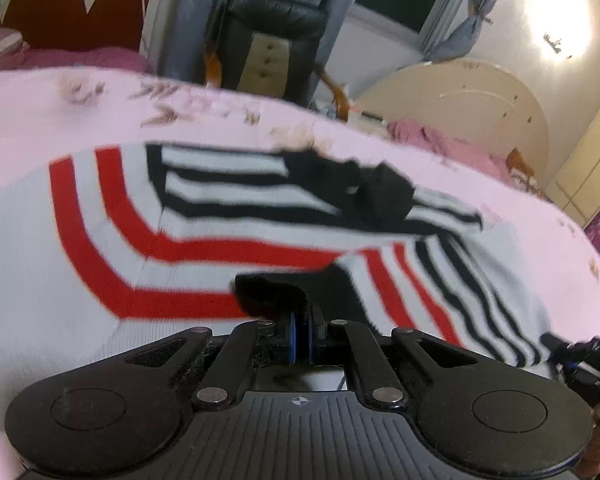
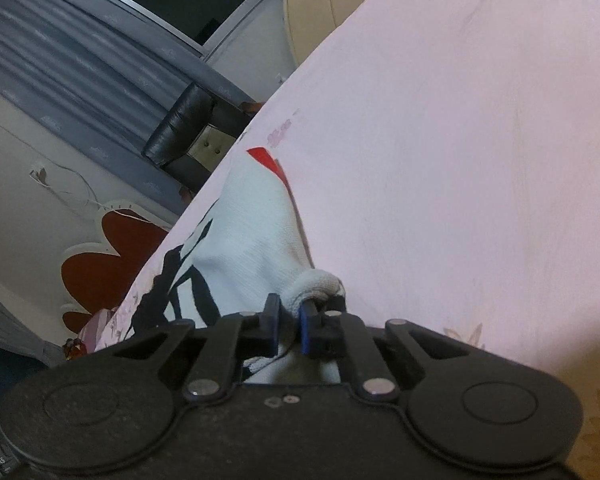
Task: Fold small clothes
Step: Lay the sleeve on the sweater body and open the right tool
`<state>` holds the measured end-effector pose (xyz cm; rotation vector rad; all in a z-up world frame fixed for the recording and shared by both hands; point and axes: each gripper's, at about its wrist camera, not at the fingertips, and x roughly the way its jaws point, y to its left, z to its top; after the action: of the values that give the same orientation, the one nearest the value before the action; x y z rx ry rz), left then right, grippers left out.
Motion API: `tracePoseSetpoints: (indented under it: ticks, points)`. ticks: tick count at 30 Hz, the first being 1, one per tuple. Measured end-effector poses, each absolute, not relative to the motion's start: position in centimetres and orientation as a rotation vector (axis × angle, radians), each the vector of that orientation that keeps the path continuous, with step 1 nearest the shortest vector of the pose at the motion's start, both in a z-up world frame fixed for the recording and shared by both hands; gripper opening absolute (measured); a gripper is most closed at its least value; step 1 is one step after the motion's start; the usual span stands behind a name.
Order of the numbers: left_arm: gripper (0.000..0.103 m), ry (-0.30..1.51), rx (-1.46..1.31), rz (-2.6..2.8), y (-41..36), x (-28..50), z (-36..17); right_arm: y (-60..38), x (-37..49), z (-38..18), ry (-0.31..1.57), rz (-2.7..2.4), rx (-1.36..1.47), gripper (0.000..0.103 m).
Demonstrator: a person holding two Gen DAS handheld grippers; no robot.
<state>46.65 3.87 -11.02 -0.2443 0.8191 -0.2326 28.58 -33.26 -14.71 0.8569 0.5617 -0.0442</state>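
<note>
Left wrist view: I see the white knitted garment with red and black stripes [image 1: 220,216] spread on the pale pink floral bedsheet [image 1: 40,112].
Left gripper [image 1: 302,330]: my fingers are pinched together on a black edge of the garment.
Right gripper [image 2: 290,326]: my fingers clamp a bunched white fold of the garment [image 2: 244,240].
Surroundings: black leather chair [image 1: 276,36], grey curtains [image 2: 60,68], red-panelled headboard [image 1: 72,12].

No legible text, label, brand or number appears in either view; only a small round cross-hair emblem is stamped on the left gripper's [image 1: 302,334] ribbed black housing [image 1: 300,432], without lettering.
</note>
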Motion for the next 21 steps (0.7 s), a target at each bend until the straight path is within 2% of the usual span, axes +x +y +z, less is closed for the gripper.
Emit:
tracePoseSetpoints:
  ticks: [1, 5, 11, 16, 21]
  points:
    - [0.005, 0.821, -0.241, -0.229, 3.9, 46.5, -11.3, -33.3, 28.5, -14.7, 0.559, -0.042, 0.860, 0.010]
    - [0.006, 0.801, -0.248, -0.223, 3.8, 46.2, -11.7, -33.5, 27.2, -14.0, 0.551, 0.006, 0.857, 0.031]
    - [0.006, 0.760, -0.300, -0.213, 4.7, 45.7, -11.3, -35.8, 25.5, -11.9, 0.485, 0.019, 0.841, 0.032]
    - [0.006, 0.778, -0.291, -0.194, 4.5, 46.8, -11.1, -37.8, 29.5, -10.7, 0.451, 0.046, 0.844, 0.034]
    - [0.006, 0.805, -0.290, -0.173, 4.3, 47.4, -11.8, -39.4, 35.1, -12.2, 0.502, 0.067, 0.860, 0.037]
